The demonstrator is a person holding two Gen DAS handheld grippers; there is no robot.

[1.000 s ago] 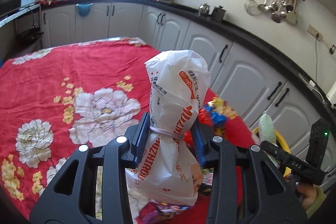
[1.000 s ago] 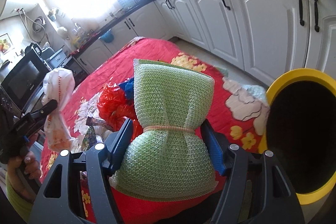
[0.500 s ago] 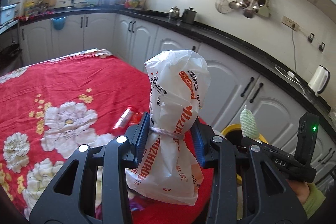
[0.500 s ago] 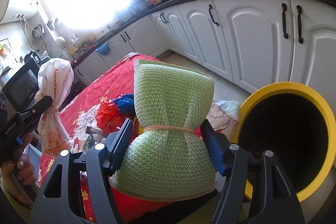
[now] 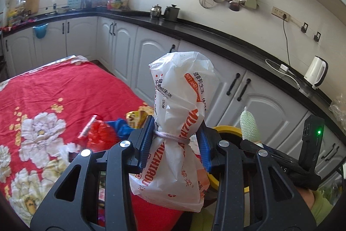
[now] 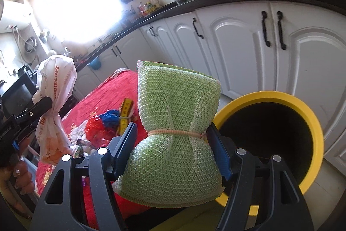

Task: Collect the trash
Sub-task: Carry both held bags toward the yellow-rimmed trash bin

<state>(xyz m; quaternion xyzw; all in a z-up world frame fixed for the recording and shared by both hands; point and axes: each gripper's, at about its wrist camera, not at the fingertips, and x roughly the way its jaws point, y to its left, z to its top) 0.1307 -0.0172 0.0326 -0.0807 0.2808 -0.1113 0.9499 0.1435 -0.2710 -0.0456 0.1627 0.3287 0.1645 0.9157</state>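
Aloft, bagged trash (image 5: pixel 177 122) in left gripper (image 5: pixel 176 140).

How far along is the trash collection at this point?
Done: nothing visibly binned; the bin's inside is too dark to see. In hand: the left claw is shut on a white bag, the right claw on a green mesh pad, which hangs beside the bin's rim. Left: drop both, then clear the red and blue wrappers on the tablecloth.
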